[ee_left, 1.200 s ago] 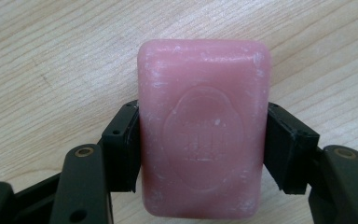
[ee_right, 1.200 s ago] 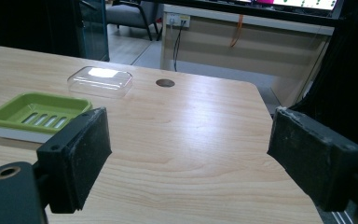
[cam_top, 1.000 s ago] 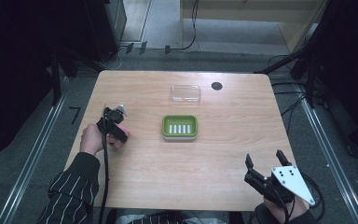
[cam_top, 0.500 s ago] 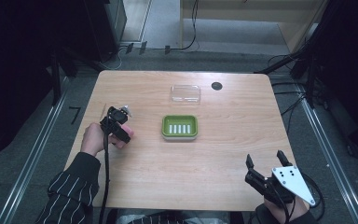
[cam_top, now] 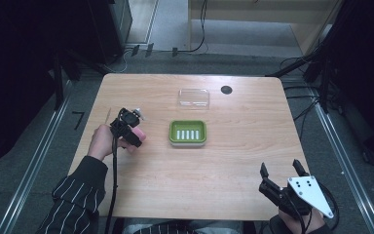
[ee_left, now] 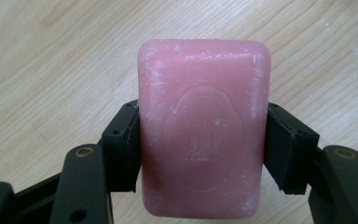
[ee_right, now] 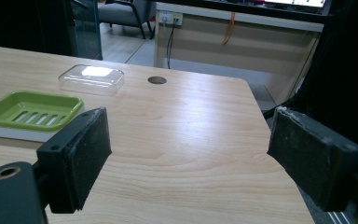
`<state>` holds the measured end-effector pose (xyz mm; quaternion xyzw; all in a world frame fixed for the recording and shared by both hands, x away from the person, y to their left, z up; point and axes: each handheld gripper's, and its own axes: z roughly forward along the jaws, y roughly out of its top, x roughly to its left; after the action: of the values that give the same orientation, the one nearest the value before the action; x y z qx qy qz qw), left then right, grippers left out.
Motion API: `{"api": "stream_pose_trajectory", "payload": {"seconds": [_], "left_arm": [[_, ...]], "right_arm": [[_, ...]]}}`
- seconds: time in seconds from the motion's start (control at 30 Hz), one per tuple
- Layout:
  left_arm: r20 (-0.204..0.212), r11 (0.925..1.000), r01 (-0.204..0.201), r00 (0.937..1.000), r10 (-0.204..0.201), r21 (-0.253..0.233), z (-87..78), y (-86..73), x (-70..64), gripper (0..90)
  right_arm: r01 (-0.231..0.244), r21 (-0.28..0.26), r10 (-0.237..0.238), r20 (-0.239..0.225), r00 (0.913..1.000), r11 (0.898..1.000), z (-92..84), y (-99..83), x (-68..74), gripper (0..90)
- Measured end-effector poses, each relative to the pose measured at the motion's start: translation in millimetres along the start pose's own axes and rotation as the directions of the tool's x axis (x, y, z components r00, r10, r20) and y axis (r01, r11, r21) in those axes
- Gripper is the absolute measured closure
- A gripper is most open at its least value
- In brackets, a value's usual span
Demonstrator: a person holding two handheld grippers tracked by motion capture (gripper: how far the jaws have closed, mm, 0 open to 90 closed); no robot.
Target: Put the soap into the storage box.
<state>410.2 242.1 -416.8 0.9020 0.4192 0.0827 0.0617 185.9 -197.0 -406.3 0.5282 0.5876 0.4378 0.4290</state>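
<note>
**Left gripper view says it all: soap's clamped, now don't fumble the drop**

Left gripper view has the pink soap bar squeezed between the two black pads, one on each long side, embossed face toward the camera. About the lower half of the bar sits between the jaws and the top half sticks out past the tips, with bare wood behind it. So the left gripper is clenched on the soap, no question.

From the high view, that gripper and the soap hang over the left part of the wooden table, just left of the green soap dish. They're near each other, not touching. The clear plastic lid lies farther back, apart from the dish.

My guess is the job is soap into dish. To do it well:
- Keep the squeeze steady. Soap is slick and this bar looks hard, so extra pressure could make it squirt out.
- Carry it across level and bring it down flat over the slotted middle of the dish, not onto the rim.
- Let go only once it's sitting low in the tray.

Right gripper waits at the near right corner, jaws spread wide with nothing between them, well apart from everything. It might be worth using it to steady the dish if it slides.
</note>
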Motion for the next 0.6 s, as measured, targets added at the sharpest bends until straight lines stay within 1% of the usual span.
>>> {"api": "stream_pose_trajectory", "payload": {"seconds": [0.03,0.1,0.13,0.17,0.27,0.33,0.37,0.47,0.57,0.6], "left_arm": [[0.0,1.0,0.0,1.0,0.0,0.0,0.0,0.0,0.0,38.2],[-0.001,0.9997,-0.024,0.9997,0.024,-0.003,-1.8,5.0,-2.8,38.2],[-0.001,0.9997,-0.024,0.9997,0.024,-0.003,-1.8,5.0,-2.8,38.2],[0.003,0.9992,-0.041,0.9992,0.041,0.001,-2.2,8.4,-5.6,38.2],[0.006,0.9979,-0.065,0.9979,0.065,0.0,-2.3,13.7,-9.7,38.2],[0.007,0.9975,-0.07,0.9975,0.07,-0.005,-2.2,15.4,-10.9,38.2],[0.008,0.9964,-0.085,0.9963,0.085,-0.003,-3.1,19.1,-12.4,38.2],[0.014,0.9955,-0.094,0.9954,0.094,-0.01,-3.4,22.1,-14.0,38.2],[0.016,0.9915,-0.13,0.9914,0.13,-0.005,-4.1,28.0,-17.2,38.2],[0.017,0.9914,-0.131,0.9912,0.131,-0.007,-3.9,29.4,-18.5,38.2]], "right_arm": [[0.0,0.001,0.0,0.002,1.0,1.0,-0.5,-0.2,-0.7,12.7],[-0.003,0.001,0.003,0.007,1.0,1.0,-1.7,-0.4,-1.1,12.7],[-0.003,0.001,0.003,0.007,1.0,1.0,-1.7,-0.4,-1.1,12.7],[-0.003,0.001,0.003,0.008,1.0,1.0,-2.5,-0.6,-1.2,12.7],[0.0,0.0,0.0,0.012,0.9999,1.0,-3.3,-0.7,-1.7,12.7],[0.0,-0.001,0.0,0.015,0.9999,1.0,-3.5,-0.8,-1.9,12.7],[-0.004,0.002,0.004,0.015,0.9999,1.0,-4.2,-1.0,-2.1,12.7],[-0.002,0.001,0.002,0.019,0.9998,1.0,-4.8,-1.3,-3.2,12.7],[-0.006,0.003,0.006,0.022,0.9997,1.0,-5.5,-1.5,-3.5,12.7],[-0.005,0.003,0.005,0.021,0.9998,1.0,-5.7,-1.6,-3.7,12.7]]}}
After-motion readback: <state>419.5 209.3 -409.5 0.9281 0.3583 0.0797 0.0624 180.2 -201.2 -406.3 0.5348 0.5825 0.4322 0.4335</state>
